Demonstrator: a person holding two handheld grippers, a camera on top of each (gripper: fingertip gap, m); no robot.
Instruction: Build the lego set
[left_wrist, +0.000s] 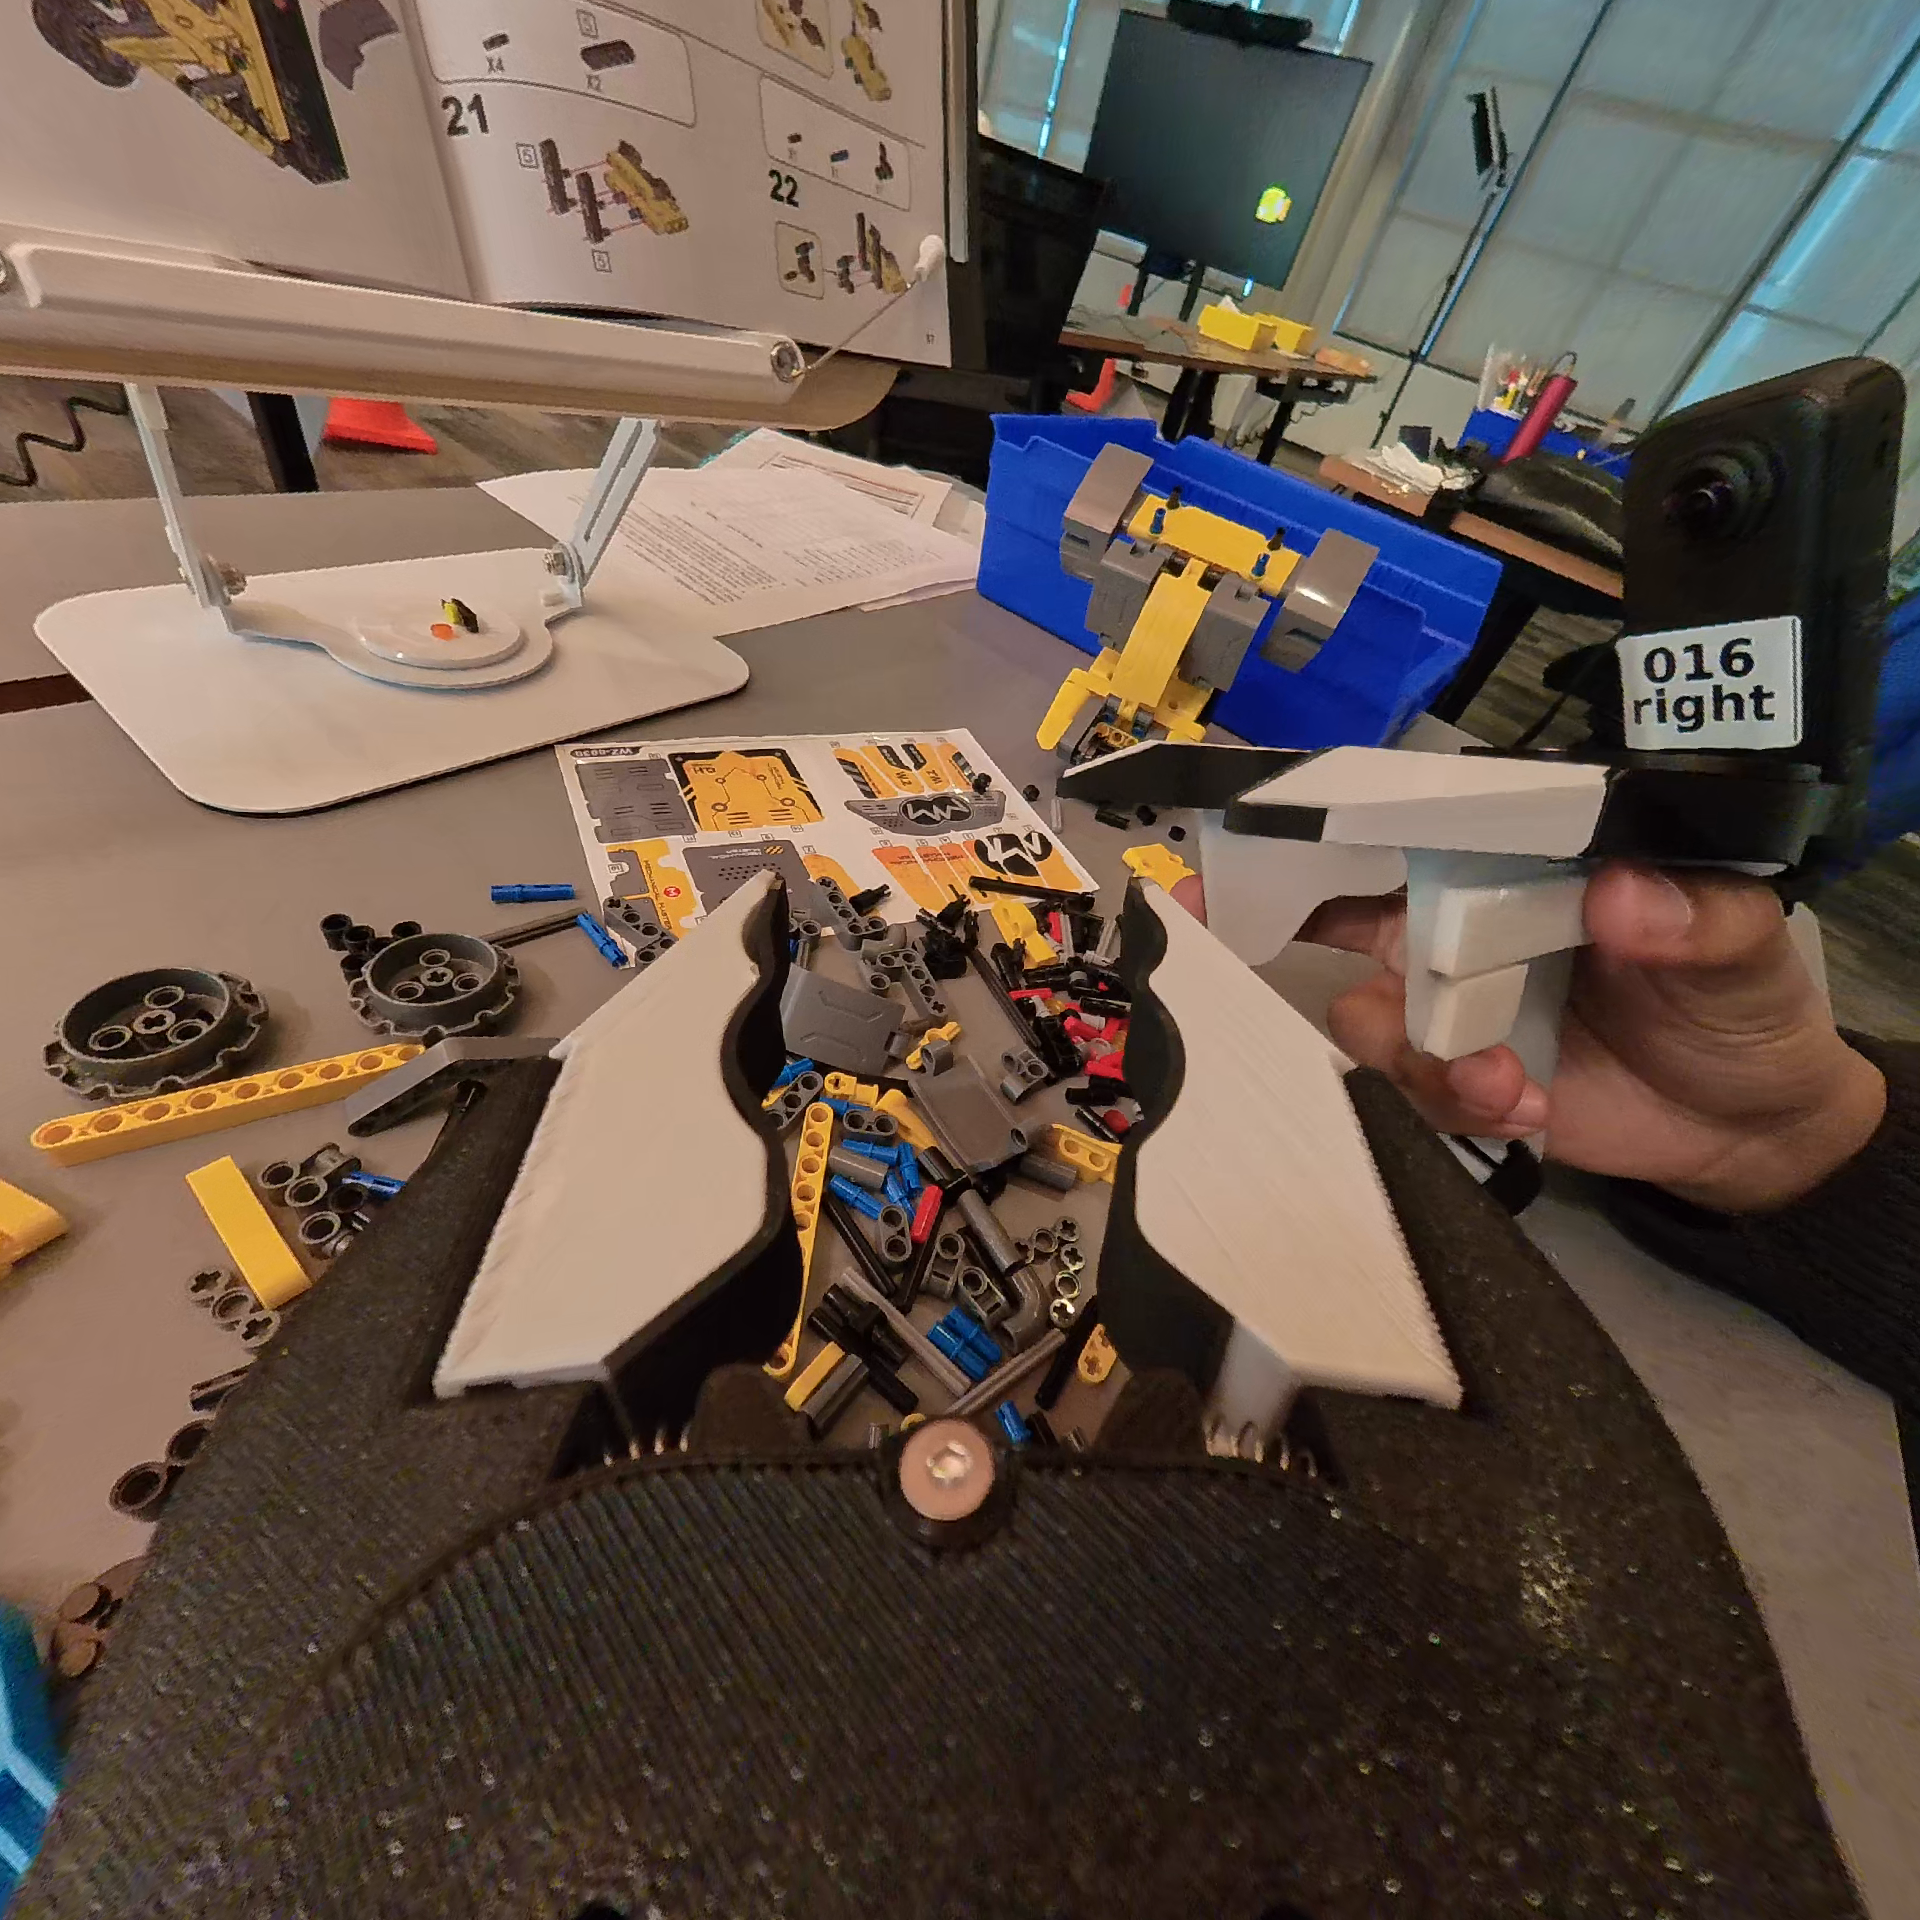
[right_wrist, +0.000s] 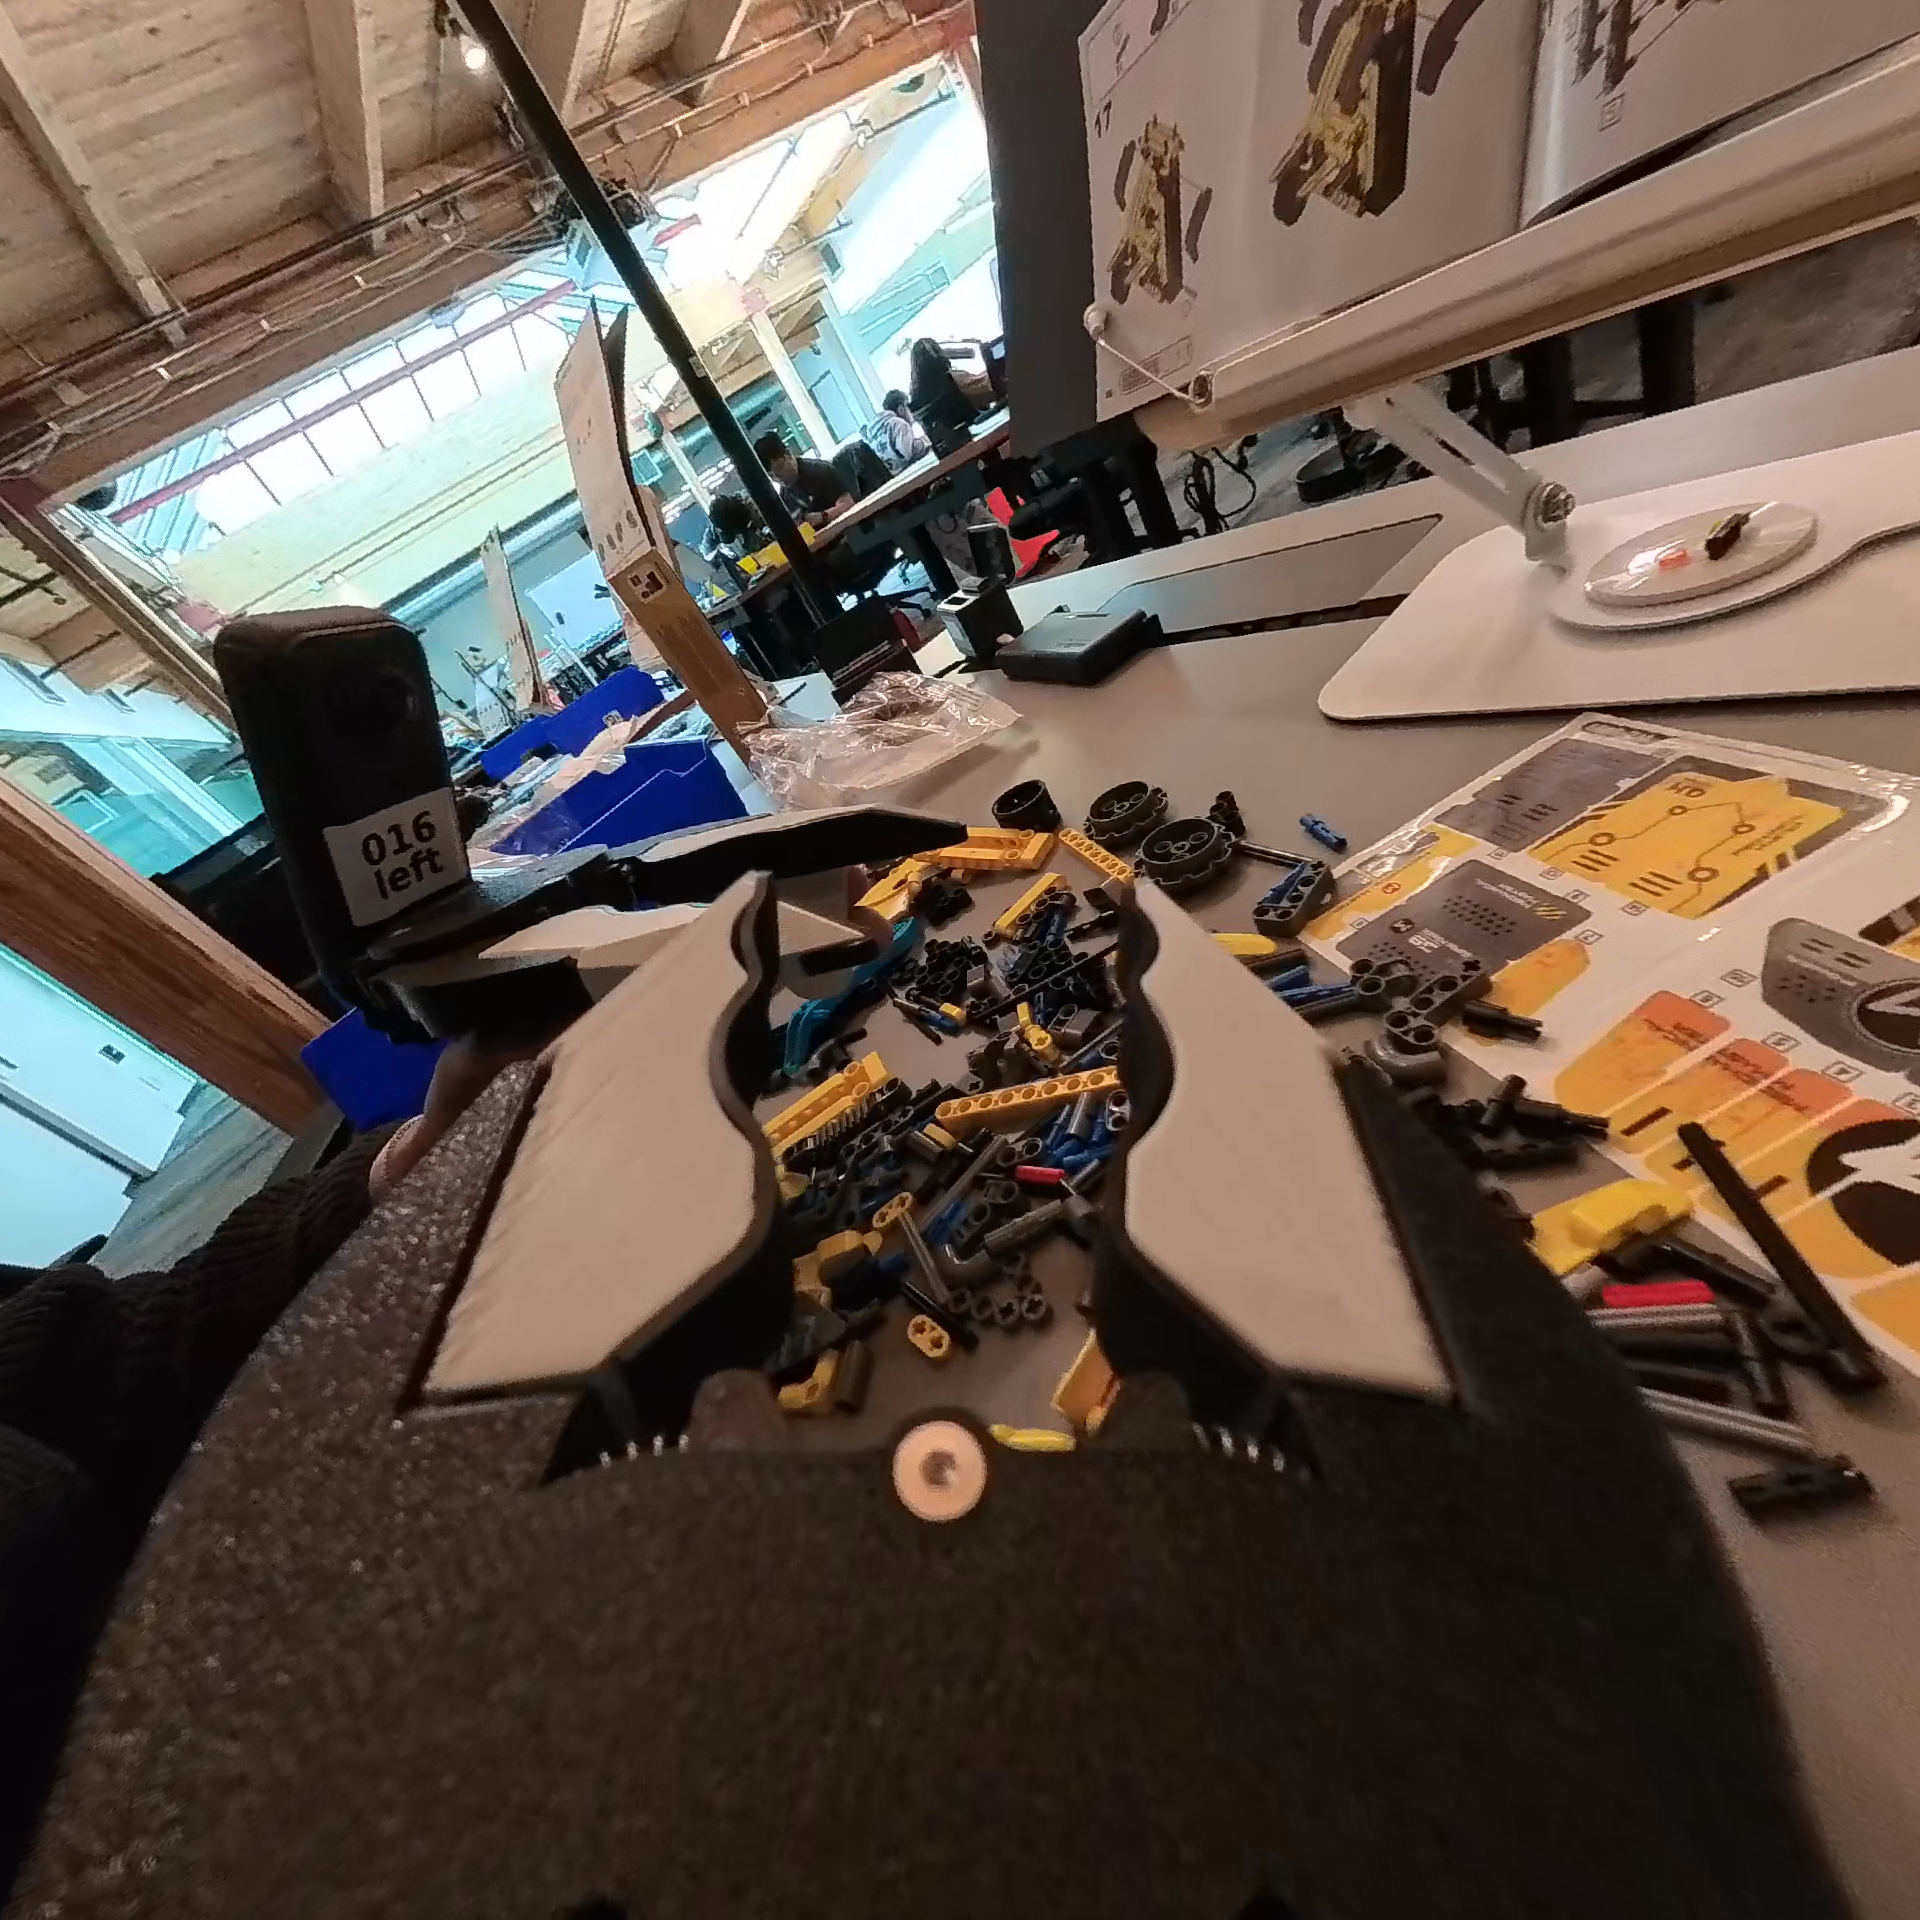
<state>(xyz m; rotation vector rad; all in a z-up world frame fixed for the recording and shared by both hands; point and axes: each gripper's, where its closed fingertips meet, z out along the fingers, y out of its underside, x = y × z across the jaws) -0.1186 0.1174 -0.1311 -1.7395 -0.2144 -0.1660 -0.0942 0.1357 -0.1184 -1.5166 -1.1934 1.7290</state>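
Observation:
A pile of small loose Lego parts, black, grey, yellow, blue and red, lies on the grey table. My left gripper hovers over the pile, open and empty. My right gripper is also open and empty above the same pile. It shows in the left wrist view at the right, held by a hand, with its tips near the partly built yellow and grey model. The left gripper shows in the right wrist view at the left. A sticker sheet lies behind the pile.
An instruction booklet rests on a white stand at the back left. Dark wheel hubs and a long yellow beam lie at the left. A blue bin stands behind the model. Papers lie at the back.

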